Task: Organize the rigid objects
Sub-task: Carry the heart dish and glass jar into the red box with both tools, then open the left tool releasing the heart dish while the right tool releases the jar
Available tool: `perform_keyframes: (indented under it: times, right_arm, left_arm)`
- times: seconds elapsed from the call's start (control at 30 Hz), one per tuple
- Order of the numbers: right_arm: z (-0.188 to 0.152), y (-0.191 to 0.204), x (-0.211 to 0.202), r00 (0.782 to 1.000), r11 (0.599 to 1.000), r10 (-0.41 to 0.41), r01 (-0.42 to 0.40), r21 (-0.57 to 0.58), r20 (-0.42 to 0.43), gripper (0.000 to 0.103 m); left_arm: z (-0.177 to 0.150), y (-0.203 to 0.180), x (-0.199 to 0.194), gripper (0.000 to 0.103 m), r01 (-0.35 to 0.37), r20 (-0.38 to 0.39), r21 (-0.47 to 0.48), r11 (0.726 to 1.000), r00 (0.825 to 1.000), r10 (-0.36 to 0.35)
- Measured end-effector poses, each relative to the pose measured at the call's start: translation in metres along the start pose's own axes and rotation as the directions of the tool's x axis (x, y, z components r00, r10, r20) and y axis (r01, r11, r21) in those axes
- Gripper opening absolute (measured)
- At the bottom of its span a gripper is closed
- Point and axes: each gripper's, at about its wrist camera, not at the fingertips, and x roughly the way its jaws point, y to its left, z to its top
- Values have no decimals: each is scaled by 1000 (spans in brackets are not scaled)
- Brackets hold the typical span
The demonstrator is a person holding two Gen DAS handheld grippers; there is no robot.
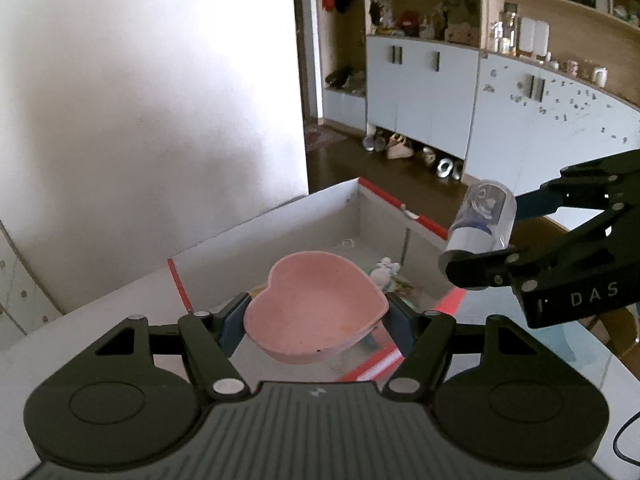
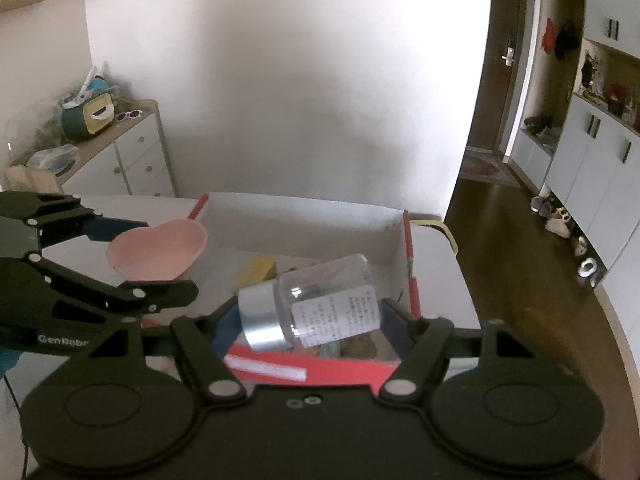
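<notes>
Left wrist view: the left gripper point(image 1: 316, 316) fingers clamp a pink heart bowl point(image 1: 316, 308) above the open box point(image 1: 360, 220), poised for stowing; the right gripper point(image 2: 310, 316) fingers pinch a clear jar point(image 2: 320, 300) sideways.

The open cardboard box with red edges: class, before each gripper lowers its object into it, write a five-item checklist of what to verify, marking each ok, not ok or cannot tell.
1. Left gripper grips the pink heart-shaped bowl on both sides: ok.
2. Right gripper grips the clear jar, which lies sideways with its silver lid towards the left finger: ok.
3. Box is open on top: ok.
4. Free floor space inside; a yellow block and a small white toy already lie there: cannot tell.
5. The two grippers are apart, side by side above the near edge: ok.
</notes>
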Motion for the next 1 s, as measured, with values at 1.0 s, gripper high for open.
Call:
perform_keyframes:
  times: [1.0]
  right_arm:
    - [5,-20,133,984,995,53,-67,-77,-172,72]
  left_arm:
    - [36,35,195,71,-78,-276,-32,996,959,67]
